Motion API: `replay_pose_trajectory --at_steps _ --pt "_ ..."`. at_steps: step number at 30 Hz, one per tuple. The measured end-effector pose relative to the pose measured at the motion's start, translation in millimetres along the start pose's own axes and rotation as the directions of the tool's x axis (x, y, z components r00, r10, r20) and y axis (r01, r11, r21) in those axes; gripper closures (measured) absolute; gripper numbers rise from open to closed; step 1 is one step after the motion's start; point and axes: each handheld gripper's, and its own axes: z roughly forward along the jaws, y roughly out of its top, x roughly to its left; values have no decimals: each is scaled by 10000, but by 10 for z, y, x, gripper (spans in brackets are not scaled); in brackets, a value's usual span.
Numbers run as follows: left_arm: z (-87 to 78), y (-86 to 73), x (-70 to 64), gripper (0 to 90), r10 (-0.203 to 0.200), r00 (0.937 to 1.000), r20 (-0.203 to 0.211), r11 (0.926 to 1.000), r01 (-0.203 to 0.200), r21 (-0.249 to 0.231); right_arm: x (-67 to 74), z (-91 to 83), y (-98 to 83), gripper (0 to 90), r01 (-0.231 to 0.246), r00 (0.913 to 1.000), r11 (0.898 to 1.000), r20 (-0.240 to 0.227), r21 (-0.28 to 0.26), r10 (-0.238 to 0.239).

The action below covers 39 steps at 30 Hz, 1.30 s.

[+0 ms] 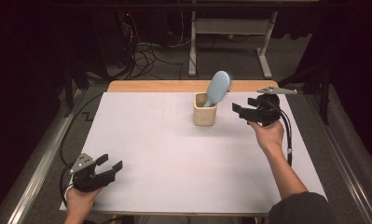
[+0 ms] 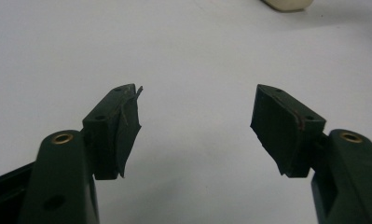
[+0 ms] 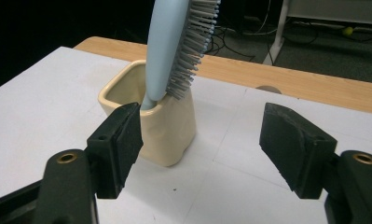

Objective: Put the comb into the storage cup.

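Observation:
A cream square cup [image 1: 205, 111] [image 3: 161, 125] stands upright at the back middle of the white table top. A light blue hairbrush [image 1: 218, 87] [image 3: 176, 46] stands in it handle down, head leaning up and to the right. My right gripper [image 1: 237, 110] [image 3: 200, 135] hovers just right of the cup, jaws open and empty, pointing toward it without touching. My left gripper [image 1: 111, 163] [image 2: 196, 126] rests at the front left corner, open with nothing between its jaws. The cup's base [image 2: 288, 4] peeks in at the top of the left gripper view.
A white sheet [image 1: 165, 149] covers the wooden table [image 1: 174, 86], whose bare strip shows at the far edge. Cables and grey desk legs [image 1: 266, 56] lie on the floor beyond it. Metal rails [image 1: 39, 163] run along both sides.

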Motion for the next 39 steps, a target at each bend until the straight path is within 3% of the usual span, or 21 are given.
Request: replay_pose_trajectory --at_steps 18,39 --pt "9 3 5 330 -8 10000 6 10000 8 64 -96 -141 -177 305 -216 9998 9998 9 -24 216" --pt "-37 -3 9 330 26 10000 1 10000 -26 -67 -81 -263 -230 306 -49 9999 9995 -148 -309 44"
